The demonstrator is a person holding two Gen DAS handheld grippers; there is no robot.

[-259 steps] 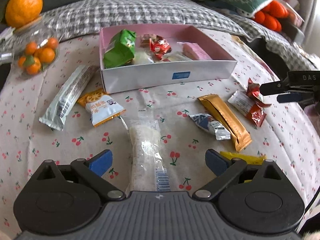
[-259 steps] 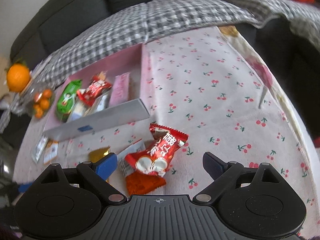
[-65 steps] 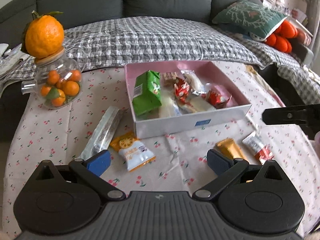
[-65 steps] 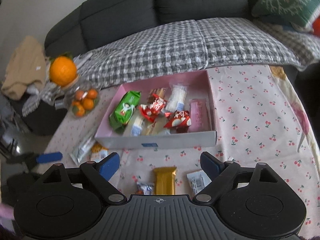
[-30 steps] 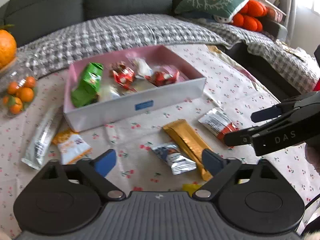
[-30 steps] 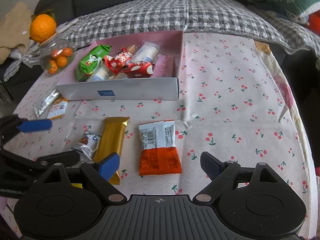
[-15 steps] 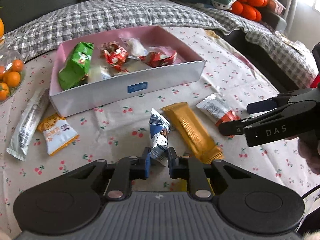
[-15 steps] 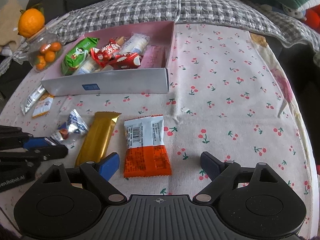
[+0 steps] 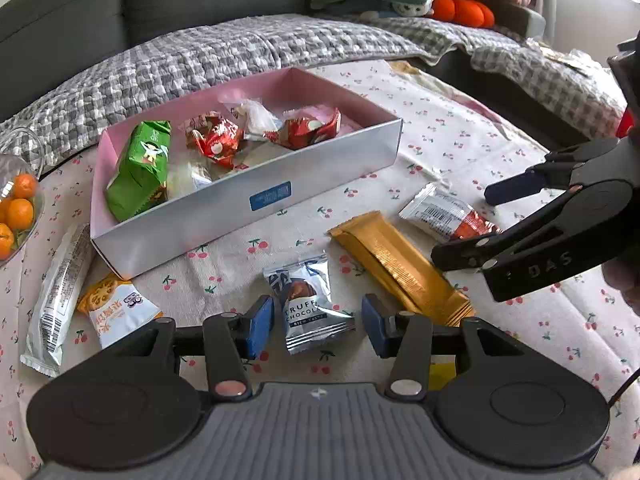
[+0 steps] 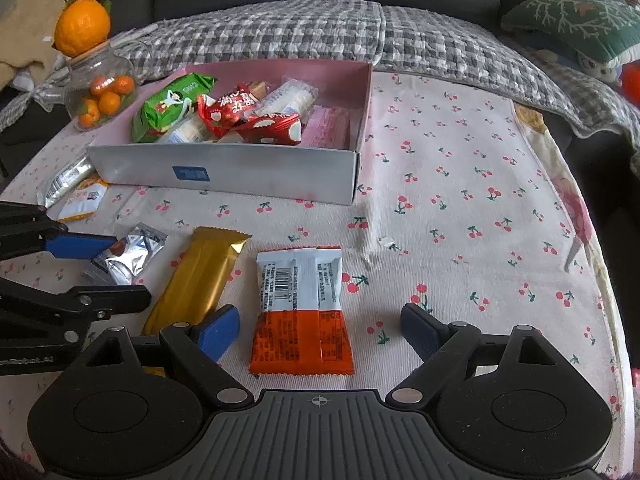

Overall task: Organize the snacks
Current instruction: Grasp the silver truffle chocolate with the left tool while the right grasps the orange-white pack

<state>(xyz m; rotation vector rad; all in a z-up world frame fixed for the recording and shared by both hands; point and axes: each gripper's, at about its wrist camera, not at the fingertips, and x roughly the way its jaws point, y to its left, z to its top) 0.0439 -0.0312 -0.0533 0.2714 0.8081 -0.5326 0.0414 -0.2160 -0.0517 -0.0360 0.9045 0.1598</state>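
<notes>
Near the front edge of the cherry-print tablecloth (image 9: 460,128), in the left wrist view, the left gripper (image 9: 318,326) has just been opening; its blue pads flank the small silver-and-navy truffle chocolate sachet (image 9: 310,306) without pressing it, so it lies released. Crinkly, light and slippery, it is best pinched across its middle. From the right wrist view, the right gripper (image 10: 320,330) stands wide and empty over the white-and-orange foil snack packet (image 10: 302,308), short of the pink-lined white cardboard box (image 10: 224,172).
</notes>
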